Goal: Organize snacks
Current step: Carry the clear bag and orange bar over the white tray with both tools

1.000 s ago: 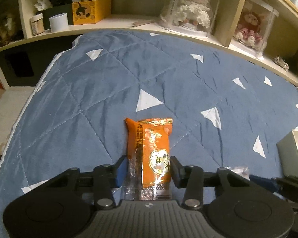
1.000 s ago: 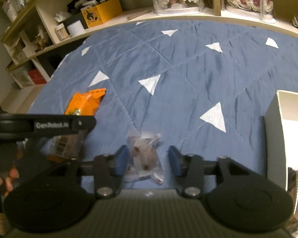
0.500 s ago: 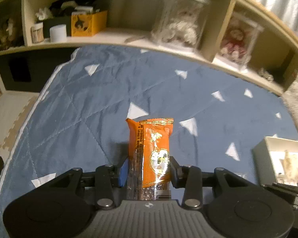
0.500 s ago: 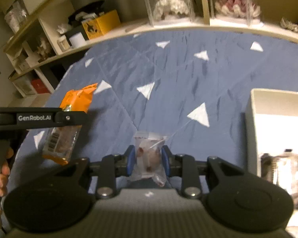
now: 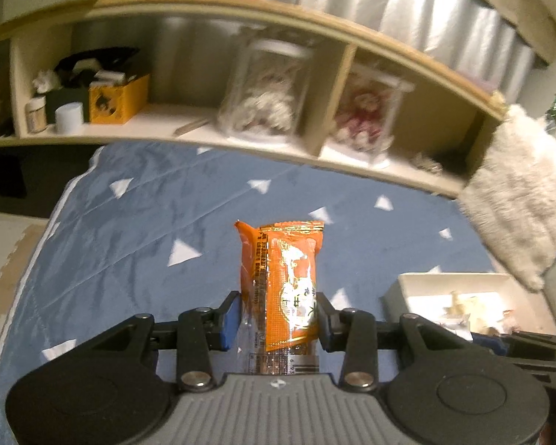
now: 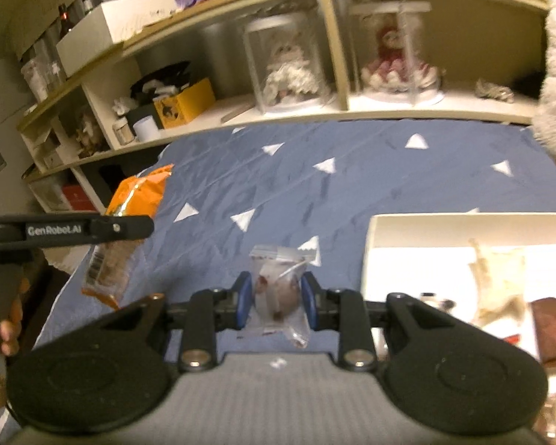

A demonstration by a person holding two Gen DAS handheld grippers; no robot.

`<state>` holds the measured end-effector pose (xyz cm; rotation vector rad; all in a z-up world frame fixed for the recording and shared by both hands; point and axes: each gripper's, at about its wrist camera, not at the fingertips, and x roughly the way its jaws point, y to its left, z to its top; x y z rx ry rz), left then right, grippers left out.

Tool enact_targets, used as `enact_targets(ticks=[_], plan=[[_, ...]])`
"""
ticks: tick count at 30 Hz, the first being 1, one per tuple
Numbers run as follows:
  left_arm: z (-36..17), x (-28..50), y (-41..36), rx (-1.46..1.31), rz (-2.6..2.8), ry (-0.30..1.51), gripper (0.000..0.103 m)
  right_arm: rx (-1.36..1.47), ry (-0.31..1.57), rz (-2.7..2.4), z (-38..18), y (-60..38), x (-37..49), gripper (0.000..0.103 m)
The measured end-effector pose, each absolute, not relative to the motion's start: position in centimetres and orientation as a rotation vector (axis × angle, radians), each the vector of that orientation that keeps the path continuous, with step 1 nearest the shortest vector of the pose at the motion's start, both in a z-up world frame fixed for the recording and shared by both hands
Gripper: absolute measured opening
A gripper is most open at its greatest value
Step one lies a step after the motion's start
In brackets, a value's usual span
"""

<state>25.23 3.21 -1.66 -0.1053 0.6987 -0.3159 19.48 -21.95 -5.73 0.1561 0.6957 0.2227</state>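
Above the blue quilted bed [image 5: 137, 230], w/ white box [image 6: 426, 226] of snacks near its right edge, left gripper [image 5: 278, 320] clamps orange snack pack [image 5: 283, 278] long axis pointing toward shelf [image 5: 218, 137], right gripper [image 6: 276, 298] pinches clear snack bag [image 6: 278, 282].

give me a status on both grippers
Left gripper shut on orange snack packet. Right gripper shut on clear snack bag. White box right, path unobstructed.

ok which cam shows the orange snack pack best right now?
Left wrist. The orange snack pack sits centred and upright in the left claw, printed face toward the lens. The right wrist view catches it only at the left edge, side-on, blurred and partly crossed by the left claw's black arm.
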Motion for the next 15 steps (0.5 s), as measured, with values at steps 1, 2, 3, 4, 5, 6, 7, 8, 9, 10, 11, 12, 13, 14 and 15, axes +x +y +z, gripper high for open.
enact_targets(ticks=[1,2,3,4,5,6,7,8,9,10,11,12,13,14,15], plan=[[-1.4,25.0,2.8,-0.104,-0.327,0.689,0.043,0.153,0.69,0.216,-5.5,-22.4,19.0,0.033],[-1.1,24.8,2.4,-0.103,-0.337,0.68,0.043,0.149,0.683,0.208,-5.2,-23.2,18.4,0.033],[-0.9,24.5,1.9,-0.102,-0.349,0.67,0.043,0.146,0.678,0.2,-5.0,-23.9,18.0,0.033],[-0.7,24.3,1.4,-0.1,-0.36,0.664,0.043,0.145,0.673,0.19,-4.9,-24.7,17.6,0.033],[-0.7,24.1,0.9,-0.097,-0.37,0.66,0.043,0.147,0.667,0.177,-4.7,-25.7,17.1,0.033],[-0.6,23.9,0.3,-0.092,-0.383,0.654,0.043,0.151,0.662,0.167,-4.7,-26.4,16.7,0.033],[-0.5,23.8,-0.2,-0.088,-0.395,0.65,0.043,0.159,0.654,0.154,-4.5,-27.3,16.4,0.033],[-0.5,23.6,-0.7,-0.083,-0.406,0.648,0.043,0.168,0.646,0.142,-4.5,-28.1,16.0,0.033],[-0.5,23.5,-1.4,-0.077,-0.421,0.645,0.043,0.177,0.639,0.13,-4.4,-28.6,15.9,0.033],[-0.5,23.4,-2.0,-0.073,-0.435,0.643,0.043,0.188,0.631,0.12,-4.4,-29.3,15.6,0.033],[-0.5,23.2,-2.4,-0.07,-0.448,0.642,0.043,0.203,0.623,0.109,-4.3,-30.0,15.3,0.033],[-0.5,23.2,-3.1,-0.067,-0.465,0.641,0.043,0.214,0.619,0.1,-4.3,-30.7,15.1,0.033],[-0.5,23.1,-3.6,-0.066,-0.476,0.639,0.043,0.221,0.615,0.094,-4.3,-31.3,14.9,0.033],[-0.4,23.0,-4.0,-0.065,-0.485,0.637,0.043,0.226,0.608,0.088,-4.3,-31.8,14.8,0.033],[-0.4,23.0,-4.5,-0.063,-0.493,0.632,0.043,0.23,0.602,0.083,-4.3,-32.3,14.7,0.033]])
